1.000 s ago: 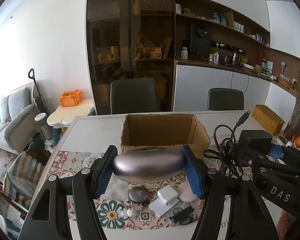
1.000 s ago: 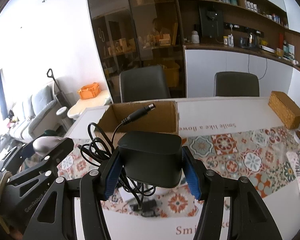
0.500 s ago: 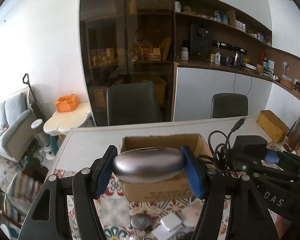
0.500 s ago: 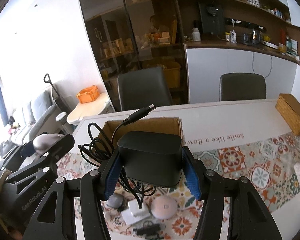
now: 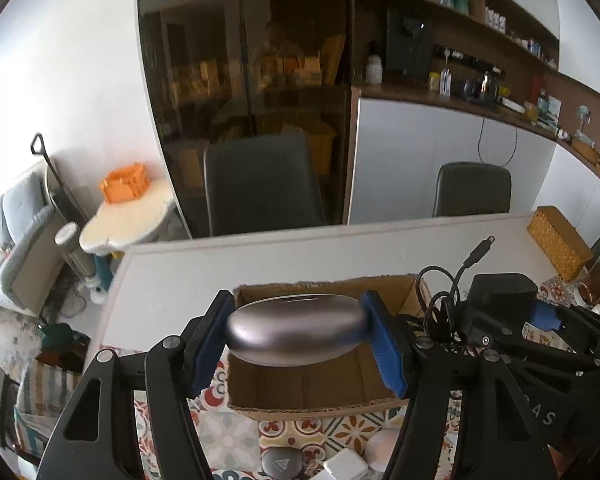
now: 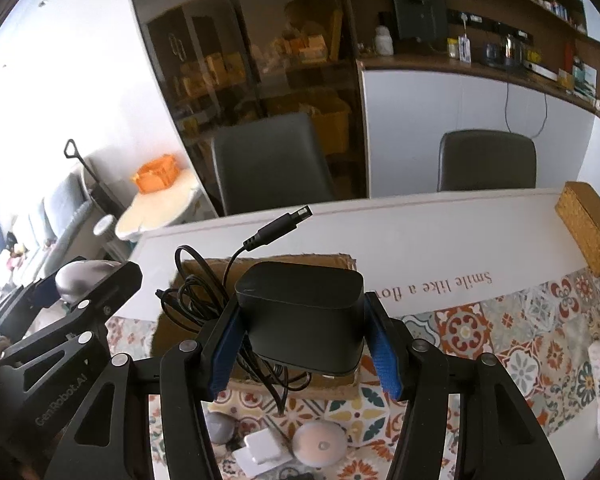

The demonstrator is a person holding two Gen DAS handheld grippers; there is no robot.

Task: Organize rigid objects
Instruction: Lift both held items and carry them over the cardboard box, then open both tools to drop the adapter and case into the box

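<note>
The left claw pinches a smooth silver case by its two ends, up in the air above the open cardboard box. The right claw pinches a black power block, also over the box. Its cord hangs in loose loops, and the plug sticks up.

The case is round and slick, so it might slip out and bounce off the box edge. The dangling cord could catch on the box wall or hang outside when the block drops. The two claws are close, so they might bump. It is hard to tell how deep the box is. More small things wait on the counter.
</note>
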